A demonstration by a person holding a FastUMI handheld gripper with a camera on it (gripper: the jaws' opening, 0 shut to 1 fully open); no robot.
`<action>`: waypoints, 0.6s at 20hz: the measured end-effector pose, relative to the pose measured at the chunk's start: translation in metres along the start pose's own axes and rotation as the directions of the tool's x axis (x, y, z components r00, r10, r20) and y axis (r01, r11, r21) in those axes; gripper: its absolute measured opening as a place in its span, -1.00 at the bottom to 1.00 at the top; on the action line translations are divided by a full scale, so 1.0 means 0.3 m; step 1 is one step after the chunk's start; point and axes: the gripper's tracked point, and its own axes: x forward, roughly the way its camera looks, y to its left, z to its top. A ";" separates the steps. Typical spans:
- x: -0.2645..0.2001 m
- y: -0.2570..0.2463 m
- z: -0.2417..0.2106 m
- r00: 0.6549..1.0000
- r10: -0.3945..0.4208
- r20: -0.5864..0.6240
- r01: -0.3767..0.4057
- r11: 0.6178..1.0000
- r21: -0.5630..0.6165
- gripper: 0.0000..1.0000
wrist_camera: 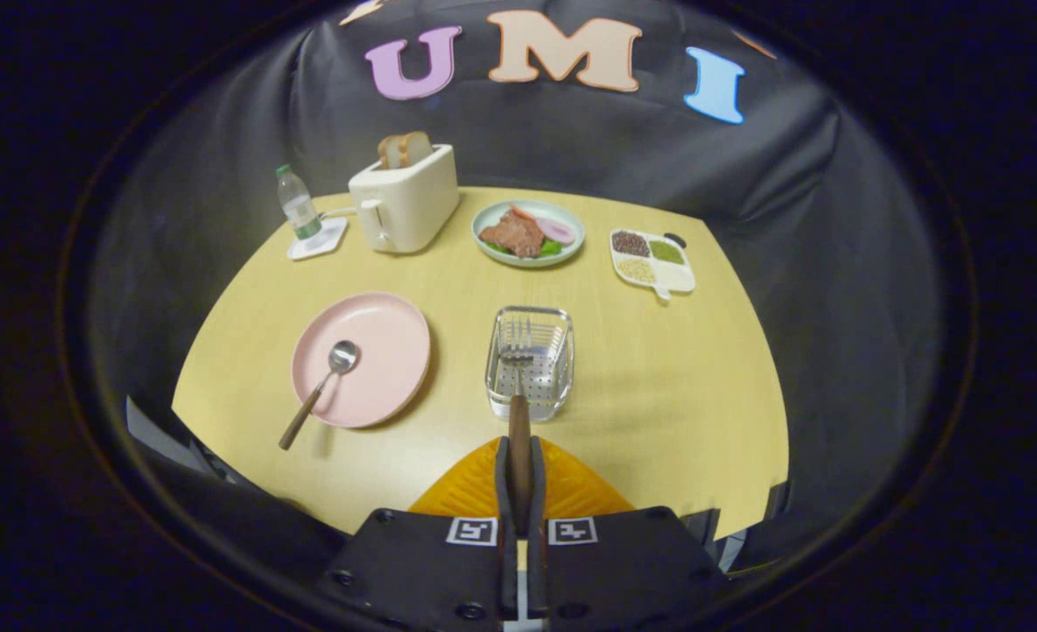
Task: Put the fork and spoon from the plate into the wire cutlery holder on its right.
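- Gripper [519, 474] is clenched on the fork [518, 386]: both fingers pinch its brown handle, and I'm holding it pointing straight ahead.
- Fork tines sit over or just inside the wire cutlery holder [529, 362]; I can't tell whether the head touches the mesh yet.
- Spoon [320, 386] lies on the pink plate [361, 358], bowl near the plate's middle, handle running over the near rim onto the worktop [658, 386].
- Handling guess: both utensils are stiff and light, with a metal head and a wooden-looking handle. The handle should grip better than the metal, so take the spoon by its overhanging handle end.
- Overhang helps: there's a gap under the handle where it crosses the rim, room for a finger.
- Plate may slide if I nudge it; looks light.
- Holder is narrow with tall wire walls, and it could tip or skate if the fork catches the rim. I judge a release low and centred to be safest.
- Room: plate and holder are near each other but apart, with bare worktop between them and around them.
- Toaster [404, 202], bottle [297, 204], food plate [528, 233] and compartment dish [651, 260] are well beyond, out of my path.
- Orange mat [474, 491] lies under the gripper at the near edge.
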 end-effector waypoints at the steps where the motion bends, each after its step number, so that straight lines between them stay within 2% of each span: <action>1: 0.006 -0.013 -0.006 0.999 0.004 -0.035 -0.004 1.000 -0.001 -0.86; 8: 0.070 -0.053 0.011 0.977 0.024 -0.213 -0.017 0.999 0.031 -0.86; 12: 0.120 -0.061 0.027 0.966 0.024 -0.259 -0.010 0.998 0.056 -0.82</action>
